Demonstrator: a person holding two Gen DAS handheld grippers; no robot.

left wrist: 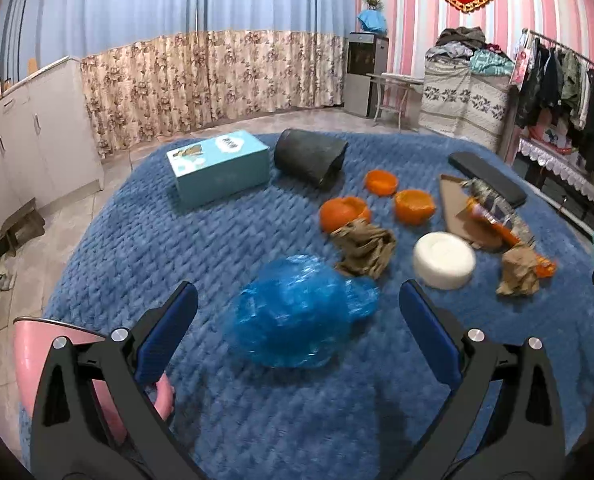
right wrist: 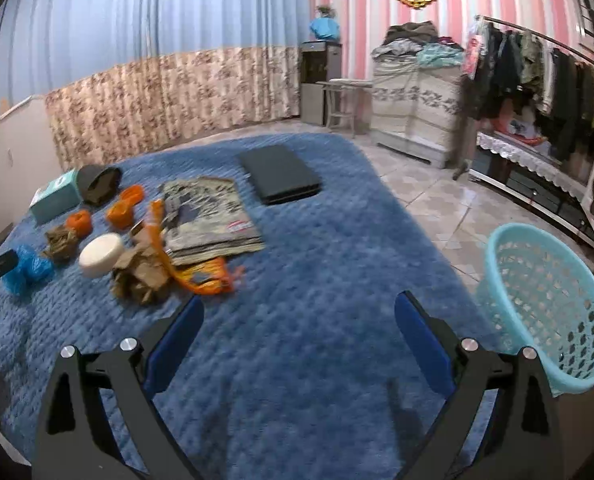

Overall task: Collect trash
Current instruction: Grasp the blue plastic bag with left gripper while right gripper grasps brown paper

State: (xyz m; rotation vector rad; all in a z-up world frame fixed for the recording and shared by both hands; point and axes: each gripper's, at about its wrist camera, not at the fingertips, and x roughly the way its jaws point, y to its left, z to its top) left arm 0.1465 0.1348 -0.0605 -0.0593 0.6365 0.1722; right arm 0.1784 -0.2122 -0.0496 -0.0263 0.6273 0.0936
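A crumpled blue plastic bag (left wrist: pixel 293 316) lies on the blue blanket, between the wide-open fingers of my left gripper (left wrist: pixel 297 300), which hovers just before it. Beyond it lie a brown paper wad (left wrist: pixel 363 250), three orange peel halves (left wrist: pixel 343 212), a white round tub (left wrist: pixel 444 260), a second paper wad (left wrist: pixel 519 272) and an orange wrapper (right wrist: pixel 209 276). My right gripper (right wrist: pixel 299 312) is open and empty above bare blanket, right of the trash. A light blue mesh basket (right wrist: pixel 545 304) stands at the right edge of the bed.
A teal box (left wrist: pixel 221 166), a dark rolled pouch (left wrist: pixel 311 156), a flat black case (right wrist: pixel 279 178) and a printed paper sheet (right wrist: pixel 209 216) lie on the blanket (right wrist: pixel 317 240). A pink chair (left wrist: pixel 45 344) is at the left. A clothes rack (right wrist: pixel 537 64) stands at the right.
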